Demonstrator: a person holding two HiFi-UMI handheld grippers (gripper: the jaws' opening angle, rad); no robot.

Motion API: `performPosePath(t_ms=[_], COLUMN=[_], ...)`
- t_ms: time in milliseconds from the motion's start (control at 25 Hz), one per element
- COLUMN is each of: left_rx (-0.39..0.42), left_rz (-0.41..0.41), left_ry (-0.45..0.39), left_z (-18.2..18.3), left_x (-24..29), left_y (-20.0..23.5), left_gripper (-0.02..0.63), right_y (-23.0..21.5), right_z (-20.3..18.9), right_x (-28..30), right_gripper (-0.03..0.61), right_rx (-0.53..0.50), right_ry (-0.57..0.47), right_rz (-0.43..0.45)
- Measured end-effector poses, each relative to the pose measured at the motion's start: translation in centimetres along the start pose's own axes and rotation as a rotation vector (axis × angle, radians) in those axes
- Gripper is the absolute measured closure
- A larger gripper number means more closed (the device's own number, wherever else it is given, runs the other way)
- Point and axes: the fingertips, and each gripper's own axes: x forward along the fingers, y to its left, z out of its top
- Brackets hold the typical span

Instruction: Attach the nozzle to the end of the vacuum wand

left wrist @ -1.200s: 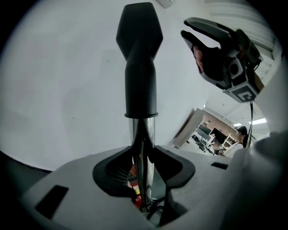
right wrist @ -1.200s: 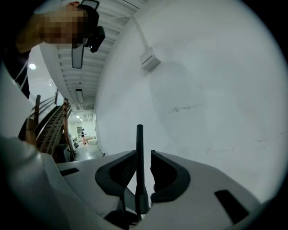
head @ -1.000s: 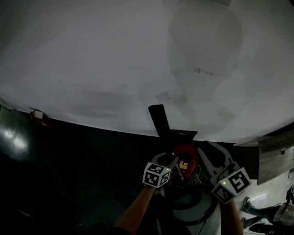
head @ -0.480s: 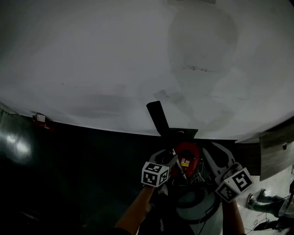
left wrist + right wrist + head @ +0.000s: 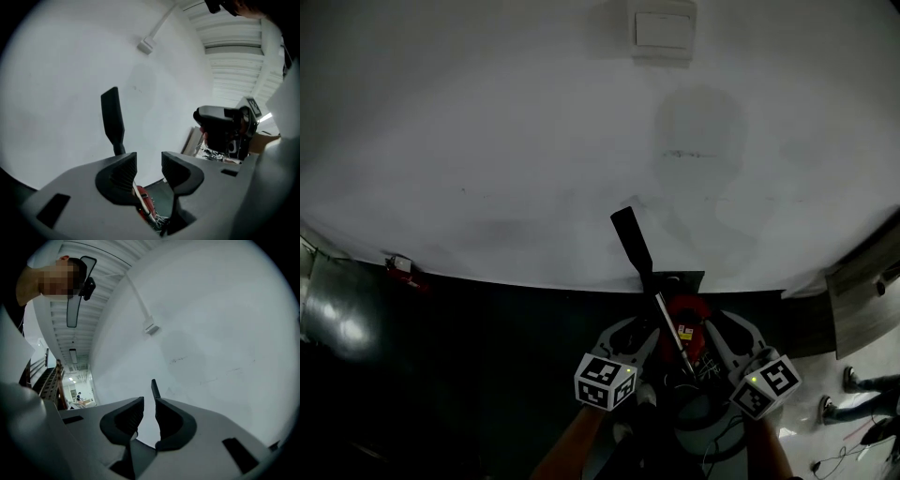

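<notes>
Wall [image 5: 487,141] ahead (nozzle [image 5: 632,239] before it)

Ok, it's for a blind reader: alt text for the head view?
A black nozzle sits on a thin silver wand over a red vacuum, against a white wall; the left gripper and right gripper flank it below.

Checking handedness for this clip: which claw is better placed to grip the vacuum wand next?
Left, probably. The left claw, open and just closing a little, has the wand showing low in its gap, under the nozzle. The right claw frames mainly wall, nozzle off-centre.
</notes>
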Motion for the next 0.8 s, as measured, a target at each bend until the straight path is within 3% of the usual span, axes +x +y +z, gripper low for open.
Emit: performPosePath(t_ms=[200, 480, 800], left_rx=[0.045, 0.087, 0.098], left_rz=[-0.008, -0.006, -0.011], left_ry=[-0.107, -0.202, -0.245], left_z=[4.1, 6.6, 8.6], left_x=[-5.8, -13.1, -17.2], left_y=[-3.8, -7.3, -10.1], left_gripper=[0.49, 0.598, 0.609], right_y=[4.1, 9.8, 13.1], right_z=[0.1, 0.1, 1.1], right_x=[-3.1, -6.0, -7.8], right_gripper=[0.511, 0.529, 0.554], right_rx=[0.026, 0.062, 0.086], right_ry=[-0.049, -0.116, -0.153], right_rz=[-0.017, -0.026, -0.026])
